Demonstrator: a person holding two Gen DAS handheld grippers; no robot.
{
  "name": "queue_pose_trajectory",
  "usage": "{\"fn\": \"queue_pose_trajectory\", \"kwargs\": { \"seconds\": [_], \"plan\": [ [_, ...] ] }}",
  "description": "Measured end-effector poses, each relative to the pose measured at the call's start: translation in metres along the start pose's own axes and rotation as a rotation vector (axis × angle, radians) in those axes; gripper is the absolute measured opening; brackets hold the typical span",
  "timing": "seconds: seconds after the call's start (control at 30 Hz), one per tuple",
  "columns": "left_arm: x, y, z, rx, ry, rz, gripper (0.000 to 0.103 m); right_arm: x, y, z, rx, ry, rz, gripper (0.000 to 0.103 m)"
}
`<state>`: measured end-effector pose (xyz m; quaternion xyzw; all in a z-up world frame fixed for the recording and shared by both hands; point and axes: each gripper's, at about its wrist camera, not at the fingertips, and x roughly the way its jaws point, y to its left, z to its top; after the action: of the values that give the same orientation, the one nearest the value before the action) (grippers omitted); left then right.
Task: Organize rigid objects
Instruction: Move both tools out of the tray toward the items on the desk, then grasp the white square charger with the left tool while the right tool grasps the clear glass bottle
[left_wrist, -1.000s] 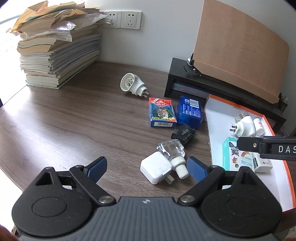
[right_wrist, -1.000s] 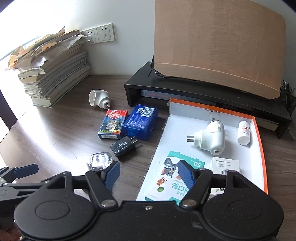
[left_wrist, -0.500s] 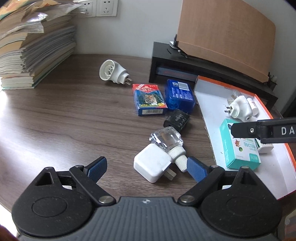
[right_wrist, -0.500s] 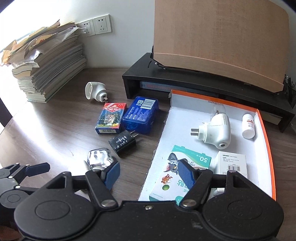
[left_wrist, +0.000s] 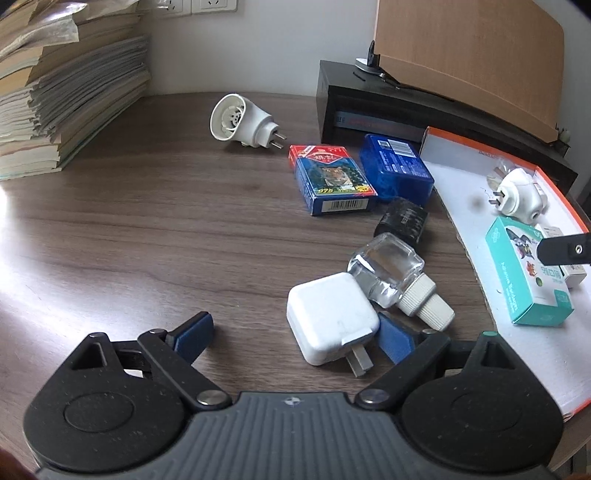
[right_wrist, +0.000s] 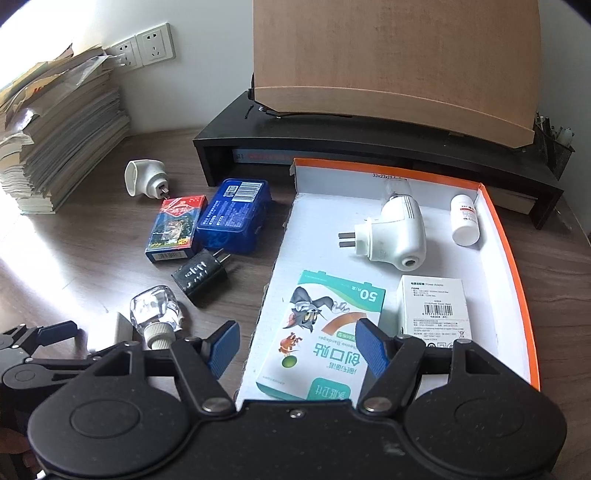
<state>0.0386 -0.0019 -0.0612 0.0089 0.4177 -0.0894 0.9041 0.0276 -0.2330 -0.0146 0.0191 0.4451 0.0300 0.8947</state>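
A: Where's the left tool (left_wrist: 295, 332)?
B: Low over the desk (left_wrist: 147, 229), spread wide around the white charger (left_wrist: 330, 325), gripping nothing.
A: And the right tool (right_wrist: 297, 347)?
B: Spread too, empty, above the bandage box (right_wrist: 321, 332) in the tray (right_wrist: 513, 280).

Desk with sorting tray, seen over the right gripper (right_wrist: 295, 345)

Gripper jaws apart above a teal cartoon-printed bandage box (right_wrist: 325, 332) in the orange-rimmed white cardboard tray (right_wrist: 511, 273), beside a white plug-in vaporizer (right_wrist: 395, 234), white pill bottle (right_wrist: 464, 219) and white adapter box (right_wrist: 434, 308); on the wooden desk (right_wrist: 85, 236): clear glass bottle (right_wrist: 155, 312), black charger (right_wrist: 201, 275), blue plastic case (right_wrist: 232, 214).
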Motion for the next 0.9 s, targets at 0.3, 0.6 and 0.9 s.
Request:
{"fn": "queue_pose_trajectory", "kwargs": {
  "seconds": [0.3, 0.6, 0.9],
  "plan": [
    [0.002, -0.017, 0.001, -0.018, -0.045, 0.025, 0.058, 0.003, 0.015, 0.002, -0.028, 0.0, 0.014, 0.082],
    [-0.007, 0.002, -0.001, -0.085, -0.041, 0.031, 0.042, 0.019, 0.033, 0.002, -0.093, 0.014, 0.149, 0.082],
    [-0.035, 0.027, -0.001, -0.155, -0.084, 0.086, 0.042, 0.07, 0.089, 0.006, -0.213, 0.078, 0.253, 0.082]
  ]
}}
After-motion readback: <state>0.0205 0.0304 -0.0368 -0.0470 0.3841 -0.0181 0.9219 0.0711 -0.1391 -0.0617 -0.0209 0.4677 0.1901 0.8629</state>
